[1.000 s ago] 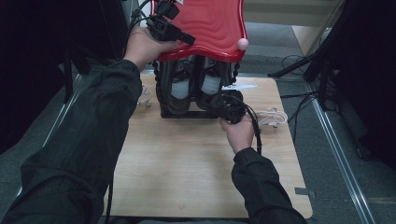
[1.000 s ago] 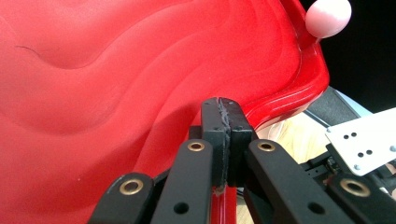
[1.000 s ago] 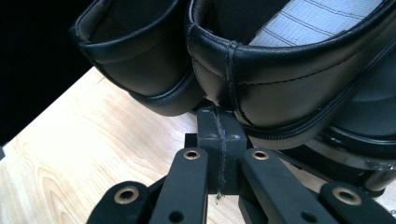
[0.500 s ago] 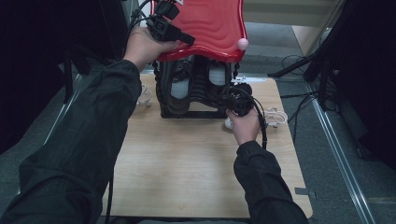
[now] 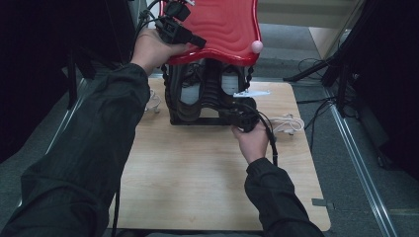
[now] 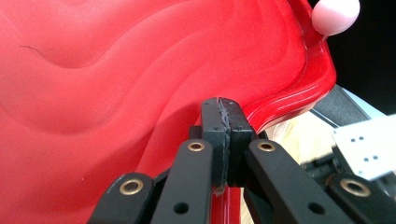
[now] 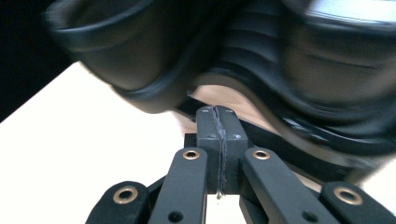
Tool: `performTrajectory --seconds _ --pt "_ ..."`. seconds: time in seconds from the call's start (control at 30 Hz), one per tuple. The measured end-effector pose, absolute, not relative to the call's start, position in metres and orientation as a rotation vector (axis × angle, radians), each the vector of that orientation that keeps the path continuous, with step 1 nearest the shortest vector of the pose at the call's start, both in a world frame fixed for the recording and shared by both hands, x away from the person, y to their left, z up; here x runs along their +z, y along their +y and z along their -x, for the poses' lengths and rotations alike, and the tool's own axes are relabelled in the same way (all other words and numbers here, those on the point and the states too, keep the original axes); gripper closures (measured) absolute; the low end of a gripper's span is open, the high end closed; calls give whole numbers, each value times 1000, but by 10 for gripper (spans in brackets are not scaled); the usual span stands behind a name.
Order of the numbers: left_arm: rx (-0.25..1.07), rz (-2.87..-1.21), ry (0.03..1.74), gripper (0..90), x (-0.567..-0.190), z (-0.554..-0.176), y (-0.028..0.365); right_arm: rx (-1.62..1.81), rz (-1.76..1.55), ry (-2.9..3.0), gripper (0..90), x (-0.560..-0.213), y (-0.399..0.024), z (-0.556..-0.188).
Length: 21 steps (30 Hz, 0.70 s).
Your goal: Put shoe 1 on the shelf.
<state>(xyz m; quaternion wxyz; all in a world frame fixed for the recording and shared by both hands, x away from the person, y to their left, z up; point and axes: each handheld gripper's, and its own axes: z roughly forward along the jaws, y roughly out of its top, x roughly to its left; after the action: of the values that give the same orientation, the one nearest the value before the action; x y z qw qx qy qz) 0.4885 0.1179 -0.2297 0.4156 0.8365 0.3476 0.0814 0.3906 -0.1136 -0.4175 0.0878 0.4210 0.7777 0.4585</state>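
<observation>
Two claws, both clenched on nothing. Your right claw has slid back in against the foot of the black rack at the counter's far edge — repositioning, no grip yet. Your left claw rests on the red tray on top, whose long axis runs away from you.

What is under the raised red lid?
Under the red lid stands a black rack with dark shoes in it, toes down toward the wooden table. The rack's rear and how many shoes it holds are covered by the lid and cannot be told.
</observation>
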Motion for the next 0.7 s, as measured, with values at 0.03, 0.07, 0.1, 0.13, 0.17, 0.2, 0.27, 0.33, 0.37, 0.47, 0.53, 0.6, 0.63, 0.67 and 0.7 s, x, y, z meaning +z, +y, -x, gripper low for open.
performTrajectory --seconds 0.03,0.07,0.1,0.13,0.17,0.2,0.27,0.33,0.37,0.47,0.53,0.6,0.63,0.67,0.7 --pt "205 -2101 873 900 -230 -489 118 1379 -1238 2323 900 -417 -109 -389" --pt "206 -2102 872 900 -230 -489 118 1391 -1221 2331 900 -416 -104 -387" --pt "207 -2102 871 900 -230 -489 118 1398 -1216 2341 900 -415 -100 -384" --pt "210 -2100 871 900 -230 -489 118 1415 -1200 2349 900 -415 -95 -383" --pt "209 -2100 872 900 -230 -489 118 1428 -1194 2360 900 -414 -90 -381" --pt "210 -2100 872 900 -230 -488 118 1435 -1180 2367 900 -414 -85 -380" --pt "208 -2099 873 900 -230 -488 118 1444 -1160 2386 900 -414 -76 -377" --pt "208 -2098 873 900 -230 -488 118 1451 -1139 2400 900 -416 -68 -376" --pt "209 -2098 872 900 -230 -488 118 1453 -1134 2415 900 -416 -65 -375" --pt "210 -2098 874 900 -230 -488 118 1450 -1101 2463 894 -421 -55 -374" --pt "210 -2098 877 900 -230 -488 117 1430 -1090 2482 900 -423 -50 -375" --pt "209 -2097 878 900 -230 -488 117 1442 -1082 2482 900 -423 -46 -376" --pt "208 -2098 878 900 -230 -488 117 1447 -1087 2483 900 -422 -45 -377" --pt "207 -2099 879 900 -230 -488 117 1453 -1095 2481 900 -422 -45 -379" --pt "208 -2098 879 900 -230 -488 117 1453 -1099 2477 900 -422 -44 -381"
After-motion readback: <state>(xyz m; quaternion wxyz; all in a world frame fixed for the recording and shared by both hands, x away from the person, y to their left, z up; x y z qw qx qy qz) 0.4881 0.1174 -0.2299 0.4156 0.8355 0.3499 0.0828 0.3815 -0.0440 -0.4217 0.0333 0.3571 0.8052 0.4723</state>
